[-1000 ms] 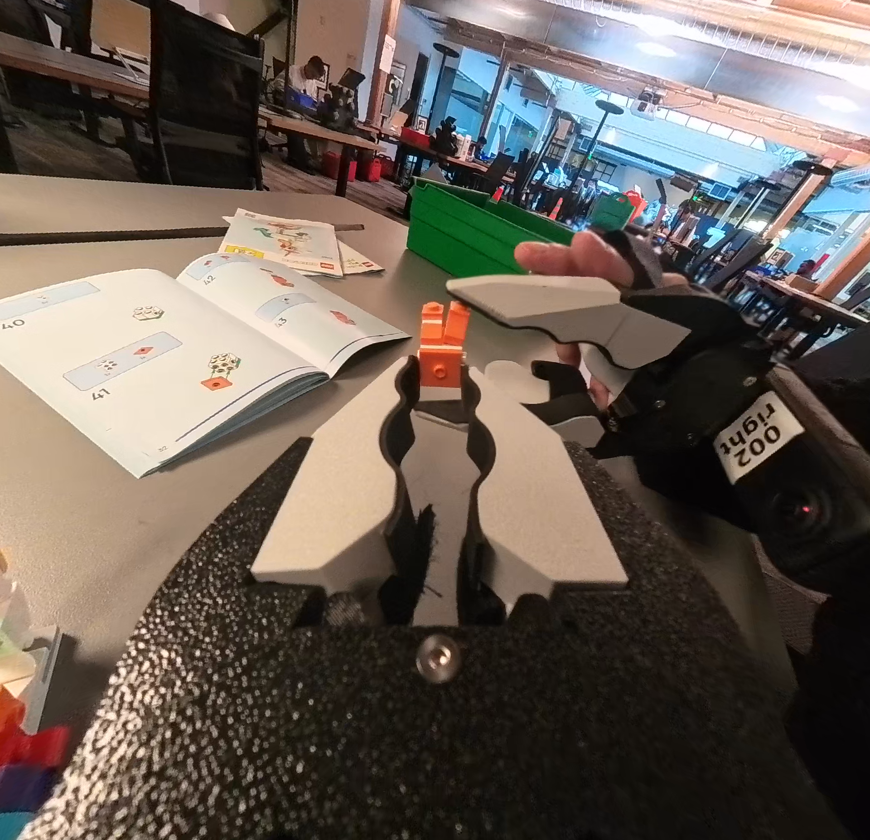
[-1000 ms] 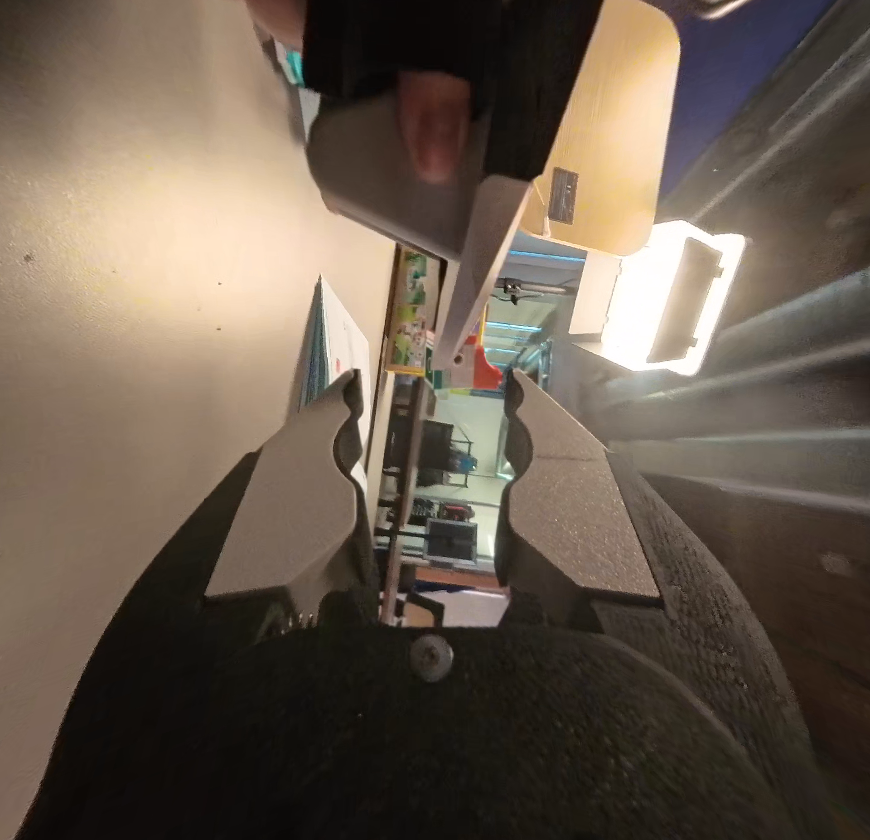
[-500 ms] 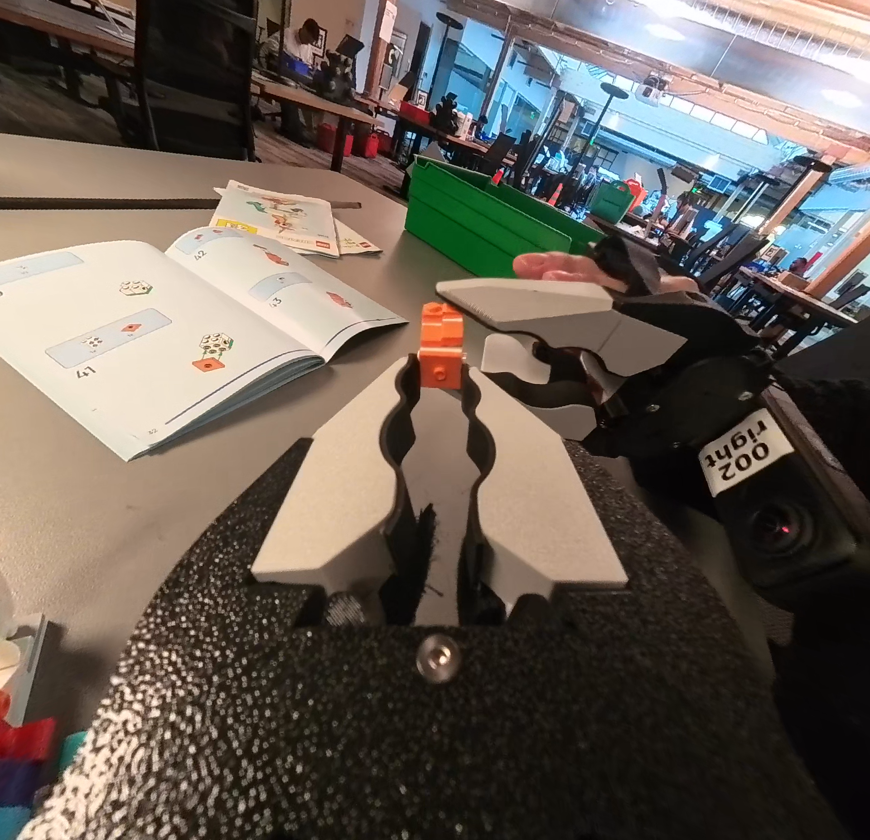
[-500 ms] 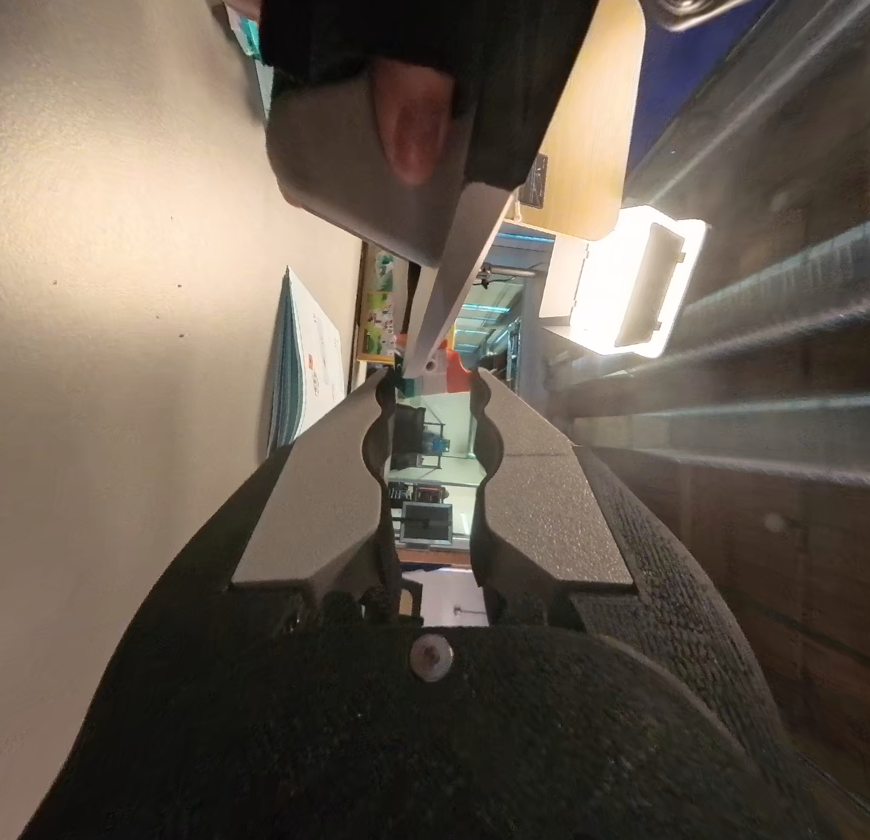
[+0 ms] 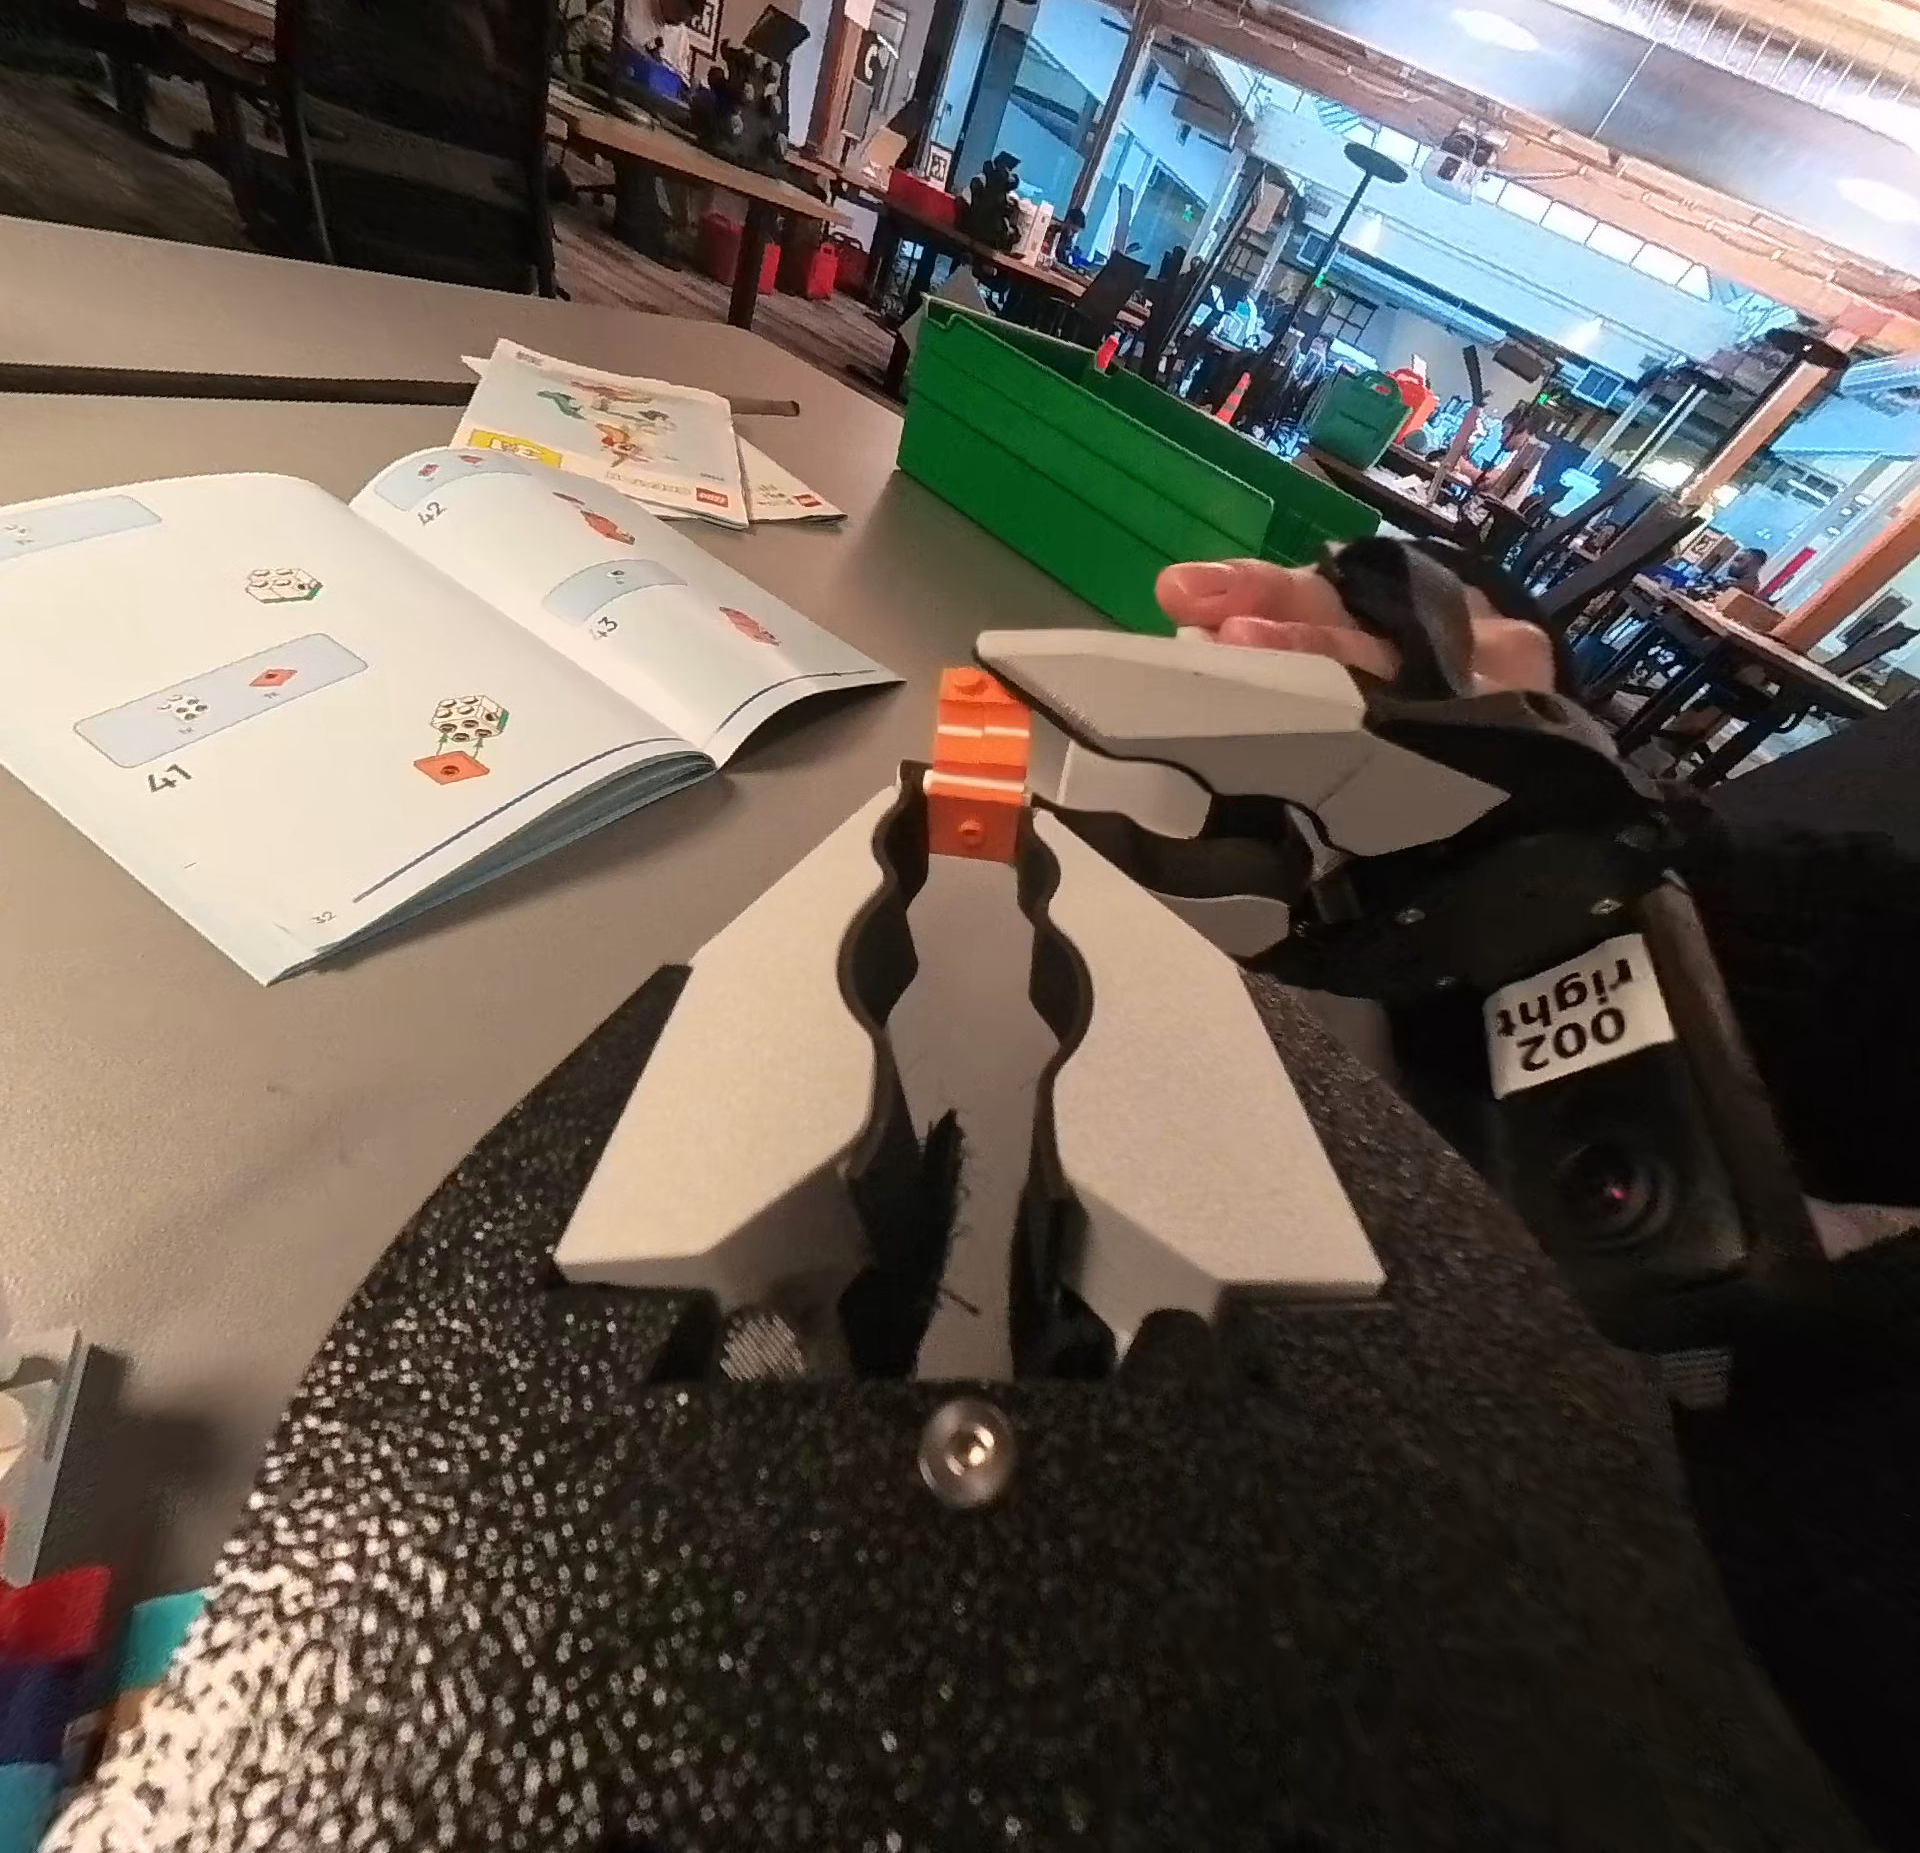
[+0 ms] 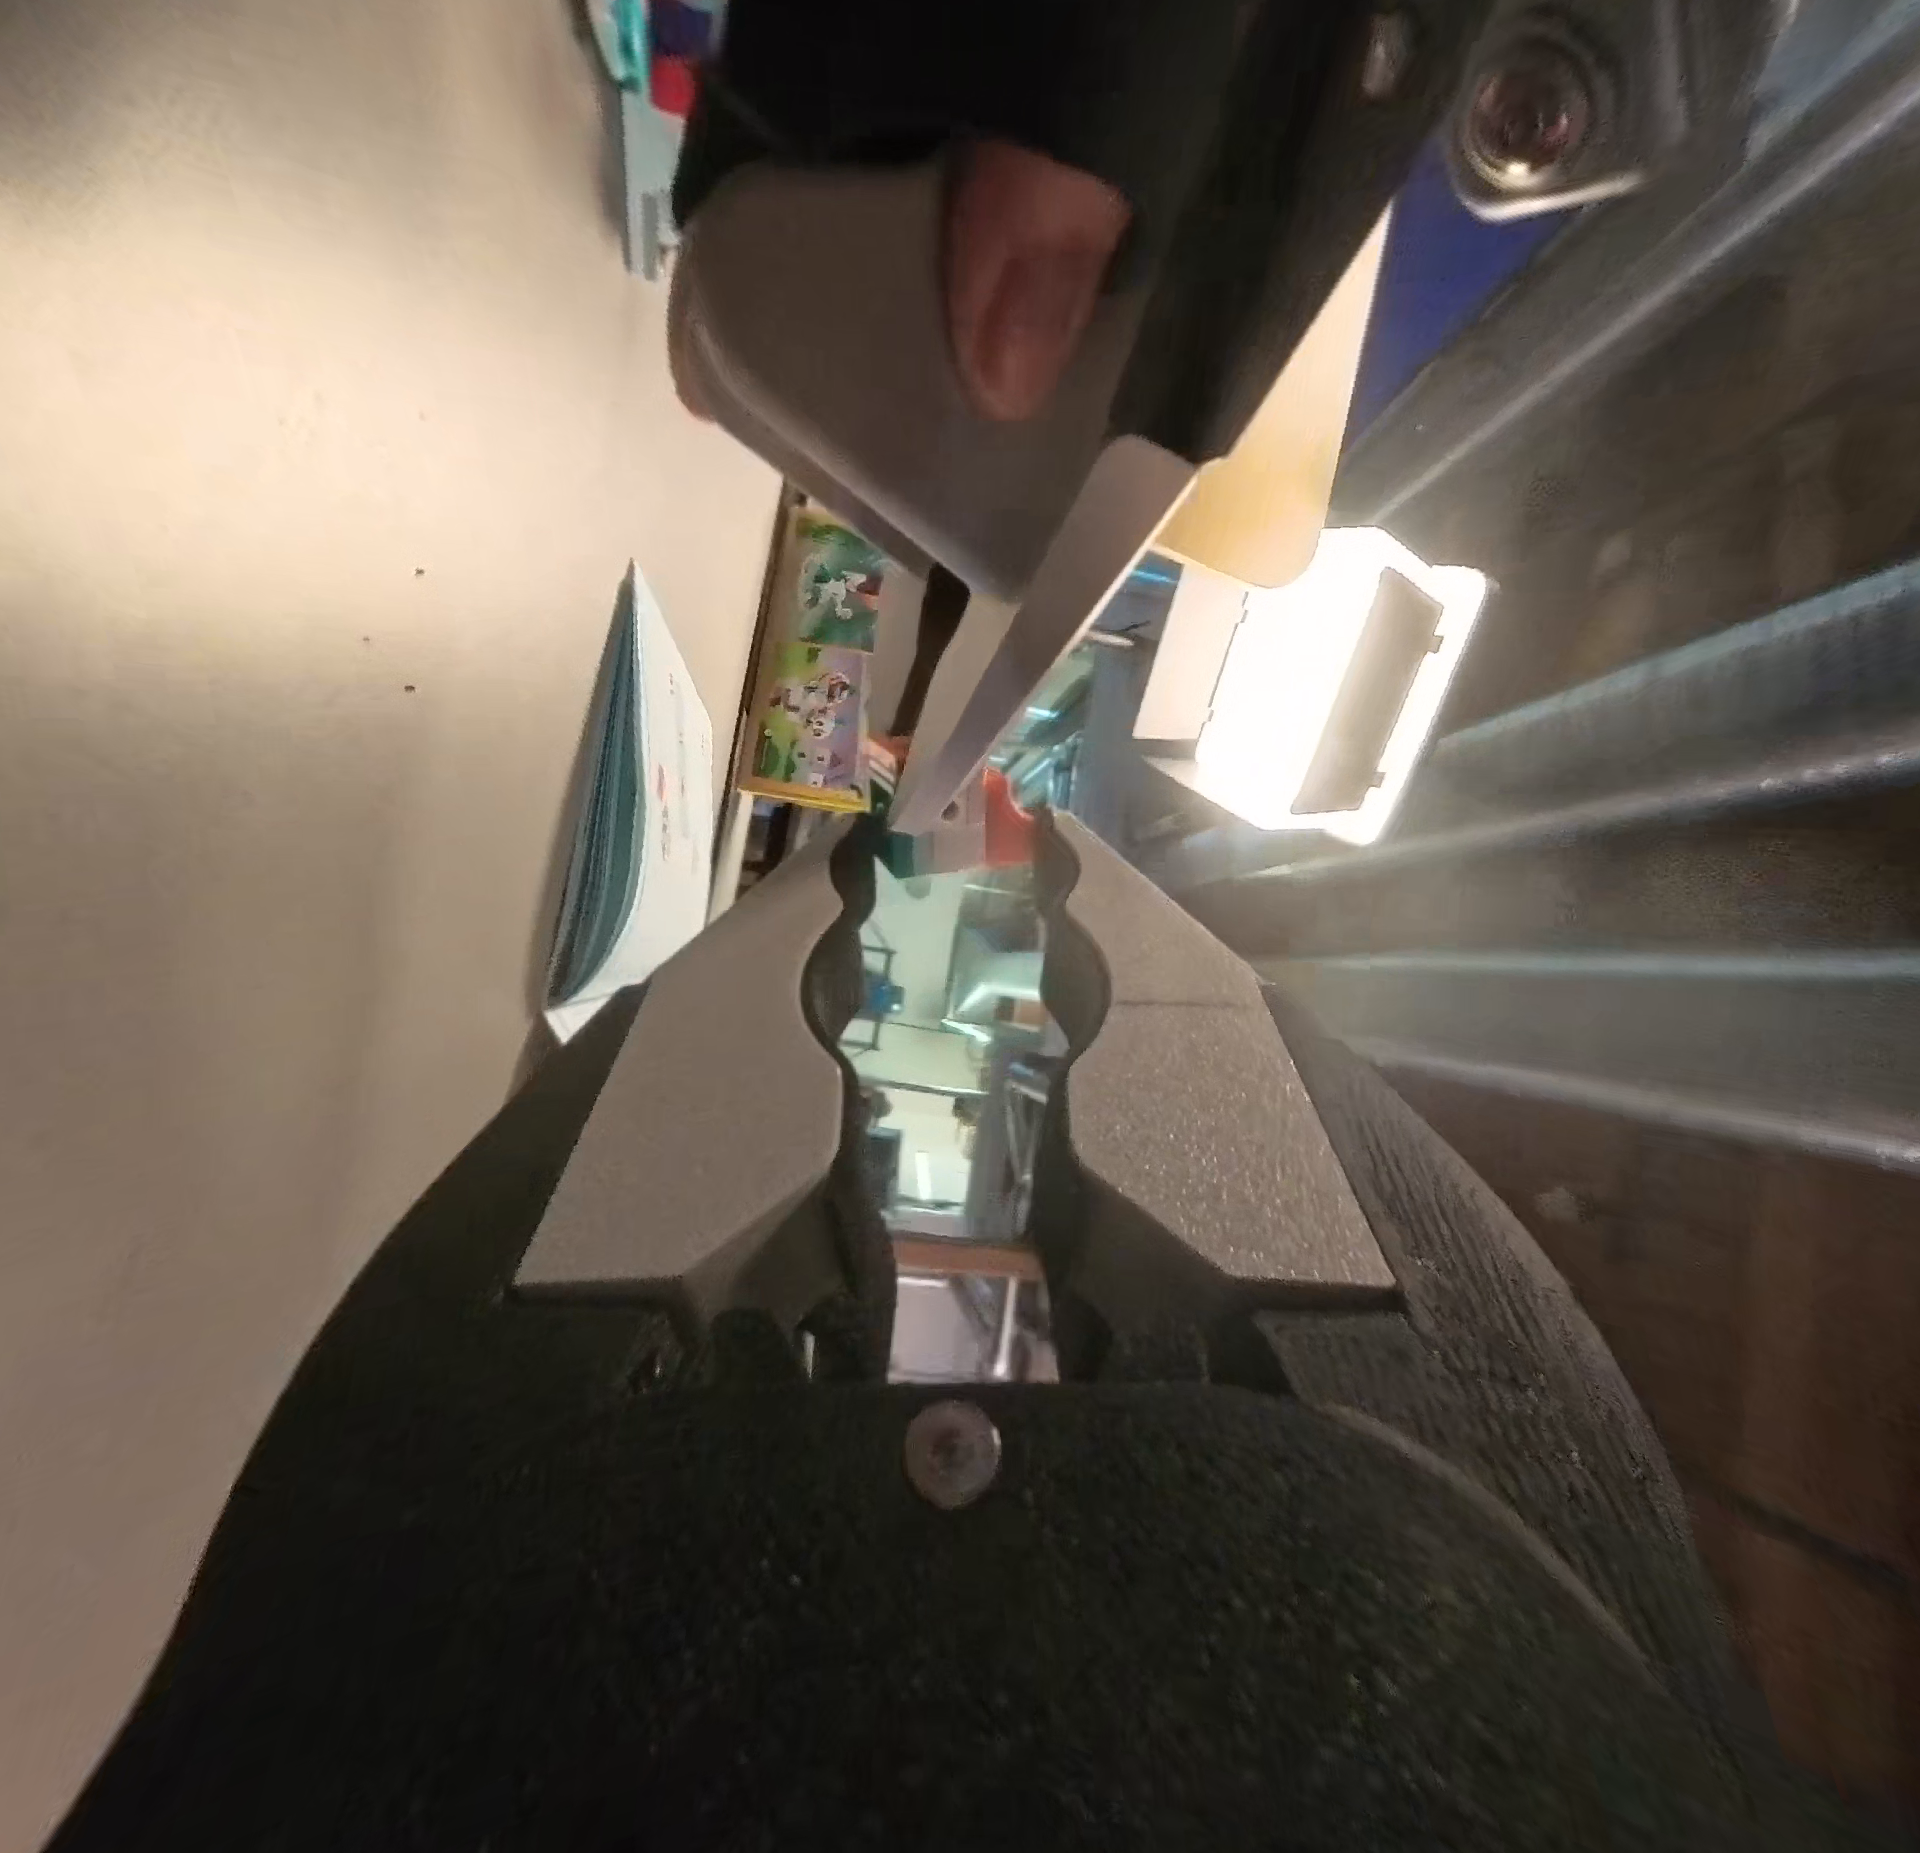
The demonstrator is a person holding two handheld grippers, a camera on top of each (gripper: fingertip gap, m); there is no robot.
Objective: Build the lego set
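My left gripper (image 5: 971,816) is shut on the bottom of a small orange lego assembly with a white stripe (image 5: 982,754) and holds it upright above the grey table (image 5: 208,1076). My right gripper (image 5: 1039,764) comes in from the right, turned on its side. Its upper finger (image 5: 1174,681) rests on the top of the assembly, and its lower fingertip is hidden behind my left gripper. In the right wrist view, my right gripper (image 6: 940,847) has its tips narrowed around the assembly (image 6: 1003,816), which touches both tips. One left-gripper finger (image 6: 977,723) slants in from above.
An open instruction booklet (image 5: 416,660) lies to the left, with folded leaflets (image 5: 613,442) behind it. A green bin (image 5: 1091,484) stands at the back right. Loose coloured bricks (image 5: 52,1616) sit at the near left edge. A hand (image 5: 1247,608) holds the right gripper.
My right gripper closed from wide open to a narrow gap around the assembly's top and moved in against it. My left gripper kept its hold and tilted slightly.
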